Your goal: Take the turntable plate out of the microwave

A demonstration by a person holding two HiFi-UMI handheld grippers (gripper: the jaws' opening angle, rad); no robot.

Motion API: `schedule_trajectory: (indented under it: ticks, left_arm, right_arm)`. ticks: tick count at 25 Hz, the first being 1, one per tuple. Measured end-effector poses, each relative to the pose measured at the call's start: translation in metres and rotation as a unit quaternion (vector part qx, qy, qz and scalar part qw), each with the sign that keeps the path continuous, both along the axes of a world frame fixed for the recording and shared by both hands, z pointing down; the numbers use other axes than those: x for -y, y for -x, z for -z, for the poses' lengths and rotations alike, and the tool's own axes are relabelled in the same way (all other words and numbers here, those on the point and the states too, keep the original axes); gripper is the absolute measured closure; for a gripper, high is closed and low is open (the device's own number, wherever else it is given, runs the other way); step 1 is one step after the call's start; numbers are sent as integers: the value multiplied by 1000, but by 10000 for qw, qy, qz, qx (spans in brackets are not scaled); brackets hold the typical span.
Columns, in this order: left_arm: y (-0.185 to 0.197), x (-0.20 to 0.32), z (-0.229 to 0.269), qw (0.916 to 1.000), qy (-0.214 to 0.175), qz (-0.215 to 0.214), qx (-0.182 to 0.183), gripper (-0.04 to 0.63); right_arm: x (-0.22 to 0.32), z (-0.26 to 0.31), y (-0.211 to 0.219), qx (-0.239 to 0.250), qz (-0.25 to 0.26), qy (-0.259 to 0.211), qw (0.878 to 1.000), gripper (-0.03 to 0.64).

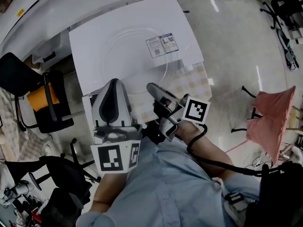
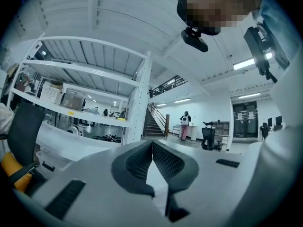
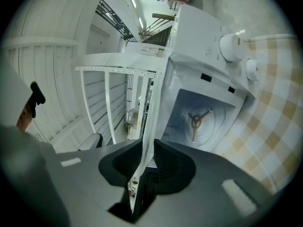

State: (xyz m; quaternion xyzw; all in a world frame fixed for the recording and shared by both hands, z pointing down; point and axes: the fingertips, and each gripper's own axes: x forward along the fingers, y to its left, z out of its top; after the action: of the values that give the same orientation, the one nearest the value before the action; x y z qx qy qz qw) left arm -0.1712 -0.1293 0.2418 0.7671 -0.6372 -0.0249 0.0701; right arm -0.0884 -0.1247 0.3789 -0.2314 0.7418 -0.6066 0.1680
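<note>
The turntable plate (image 1: 132, 63) is out of the microwave (image 1: 94, 46). It is a clear glass disc, level, and shows only as a faint round outline over the oven's flat white top. Whether it rests there or hangs just above is hard to tell. The right gripper (image 1: 150, 86) pinches its near rim, and its jaws stand narrow with a pad on each face of the glass. In the right gripper view the plate (image 3: 150, 122) shows edge-on as a thin pale strip. Beyond it the open cavity holds a brass-coloured three-armed hub (image 3: 196, 119), and two round white knobs (image 3: 232, 46) stand beside it. A checked cloth (image 3: 270, 126) lies beneath. The left gripper (image 1: 112, 86) sits to the left with its ribbed pads (image 2: 137, 162) meeting at the tips, holding nothing.
</note>
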Motion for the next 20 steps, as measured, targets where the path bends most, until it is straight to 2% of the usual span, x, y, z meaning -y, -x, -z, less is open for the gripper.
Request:
schedule_trajectory:
  ticks: [10, 20]
  left_arm:
    - [-11, 3, -4, 9997, 32, -218, -41, 586]
    - [5, 14, -10, 9999, 97, -56, -47, 586]
  right_arm:
    - [-13, 0, -8, 96, 44, 82, 9999, 560]
    - [7, 1, 4, 357, 1, 146, 9993, 566]
